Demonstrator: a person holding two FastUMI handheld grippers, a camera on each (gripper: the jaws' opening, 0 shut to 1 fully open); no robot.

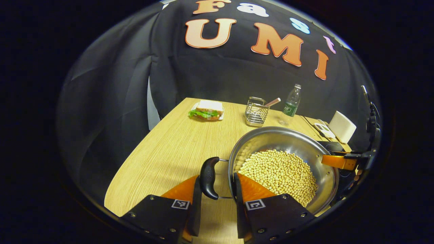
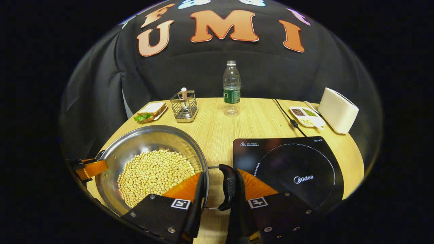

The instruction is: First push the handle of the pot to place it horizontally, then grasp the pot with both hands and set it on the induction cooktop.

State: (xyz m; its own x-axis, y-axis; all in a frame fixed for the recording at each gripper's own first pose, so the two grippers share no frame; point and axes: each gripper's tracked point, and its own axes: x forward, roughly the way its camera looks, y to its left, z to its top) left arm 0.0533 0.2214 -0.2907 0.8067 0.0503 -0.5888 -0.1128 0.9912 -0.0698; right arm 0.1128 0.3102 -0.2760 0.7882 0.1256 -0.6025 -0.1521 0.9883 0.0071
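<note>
the steel pot [image 1: 288, 159] sits on the wooden table [image 1: 169, 152], holding a heap of pale yellow beans [image 1: 279, 174]. in the right gripper view the pot [image 2: 152, 149] rests just left of the black induction cooktop [image 2: 291, 169], beside it and not on it, a strip of bare table between them.

the pot has two black side handles. in the left gripper view the left gripper [image 1: 217, 200] straddles the near handle [image 1: 209, 177]: one finger lies outside the handle, close to or touching it, the other sits over the pot's rim above the beans. the jaws are parted about as wide as the gap from handle to rim; whether both fingers press on anything i cannot tell. the other gripper [image 1: 342, 162] shows at the pot's far rim.

in the right gripper view the right gripper [image 2: 218, 200] is set the same way on the opposite handle [image 2: 228, 187]: one finger inside the rim by the beans, the other against the outer side of the handle. a firm clamp cannot be made out here either. the left gripper [image 2: 89, 168] shows at the pot's far edge.

further back stand a sandwich on a plate [image 2: 151, 112], a wire holder [image 2: 184, 105], a plastic bottle [image 2: 231, 88], a divided dish of grains [image 2: 307, 117] and a white box [image 2: 337, 110]. a black cord [image 2: 284, 115] runs from the cooktop toward the rear edge.
</note>
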